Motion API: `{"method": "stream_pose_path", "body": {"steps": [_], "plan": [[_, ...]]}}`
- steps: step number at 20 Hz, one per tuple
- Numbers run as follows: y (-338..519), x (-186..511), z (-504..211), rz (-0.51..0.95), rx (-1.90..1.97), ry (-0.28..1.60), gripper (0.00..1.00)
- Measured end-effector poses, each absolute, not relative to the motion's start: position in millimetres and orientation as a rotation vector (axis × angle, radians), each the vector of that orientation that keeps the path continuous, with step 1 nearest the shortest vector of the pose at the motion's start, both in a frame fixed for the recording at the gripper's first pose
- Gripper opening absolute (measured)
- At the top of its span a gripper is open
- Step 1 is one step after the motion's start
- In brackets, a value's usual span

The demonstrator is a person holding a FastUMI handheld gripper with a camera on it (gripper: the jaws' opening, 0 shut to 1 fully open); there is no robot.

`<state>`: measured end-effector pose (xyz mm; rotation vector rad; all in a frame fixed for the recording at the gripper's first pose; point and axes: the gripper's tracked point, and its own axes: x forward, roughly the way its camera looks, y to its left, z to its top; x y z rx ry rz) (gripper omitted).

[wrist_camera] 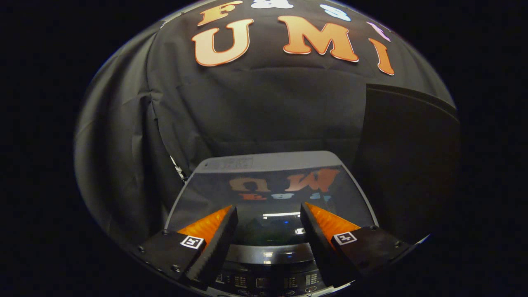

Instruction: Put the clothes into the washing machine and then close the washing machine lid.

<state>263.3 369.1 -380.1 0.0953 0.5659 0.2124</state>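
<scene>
Hand-held gripper (269, 211) open, empty, above one washing machine's (231, 161) closed glossy lid (268, 194).

grey washing machine (270, 159), dark glossy lid (268, 194)

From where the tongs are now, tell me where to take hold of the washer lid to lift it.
Probably the lid's near edge, just above the control panel. The glass lies flat and shut, with no handle visible, so come in low from the panel side, one finger under that lip. The tongs are open above it, holding nothing.
</scene>
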Motion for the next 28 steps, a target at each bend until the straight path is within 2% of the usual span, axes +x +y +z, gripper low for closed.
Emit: {"method": "stream_pose_path", "body": {"steps": [5, 8, 11, 15, 21, 28], "plan": [[375, 246, -416, 0.220, 0.101, 0.679, 0.98], [377, 238, -405, 0.260, 0.135, 0.707, 0.99], [362, 227, -337, 0.289, 0.148, 0.626, 0.99], [321, 217, -202, 0.306, 0.140, 0.418, 0.98], [200, 204, -43, 0.211, 0.171, 0.146, 0.98], [13, 146, 28, 0.116, 0.054, 0.035, 0.98]]}}
